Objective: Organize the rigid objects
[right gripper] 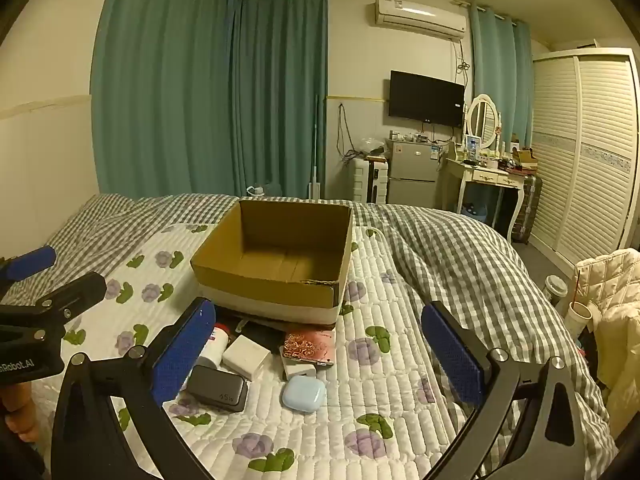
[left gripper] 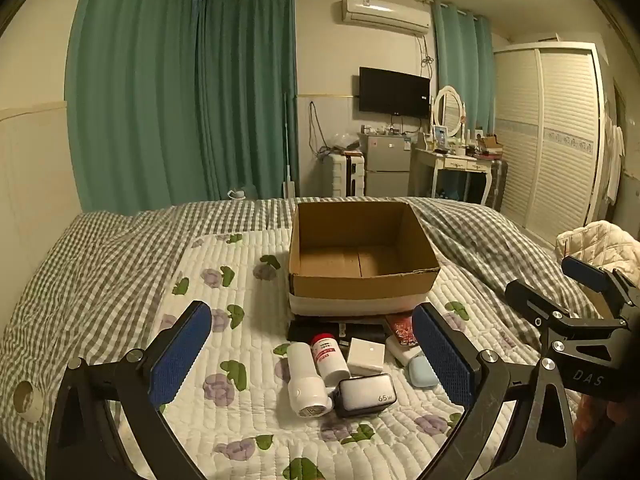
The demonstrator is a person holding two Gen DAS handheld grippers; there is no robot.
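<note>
Both grippers hang over the bed (left gripper: 120, 248), and the cardboard box (left gripper: 360, 280) is our landmark, sitting open on the flowered quilt (left gripper: 224, 392) with nothing inside.

The left gripper (left gripper: 316, 360) has its jaws spread wide with nothing between the pads; same for the right gripper (right gripper: 320, 352), jaws fully apart and holding nothing.

The items to sort lie in a tight cluster on the quilt just in front of the box's near wall. The left view shows the full pile: a white bottle (left gripper: 305, 382) lying on its side, a red-capped bottle (left gripper: 330, 356) touching it, a white cube charger (left gripper: 366, 356), a dark charger (left gripper: 366, 395) nearest the camera, and a pale blue case (left gripper: 422, 372) half hidden behind the right pad.

The right view loses the white bottle behind its left pad, but it opens up the blue case completely (right gripper: 304, 394) and shows a patterned red card (right gripper: 310, 346) and a small white plug (right gripper: 298, 368) under it, both barely glimpsed from the left.

To the right of the box the quilt is bare up to the rumpled checked blanket (right gripper: 460, 264); left of the box there is open quilt too.
</note>
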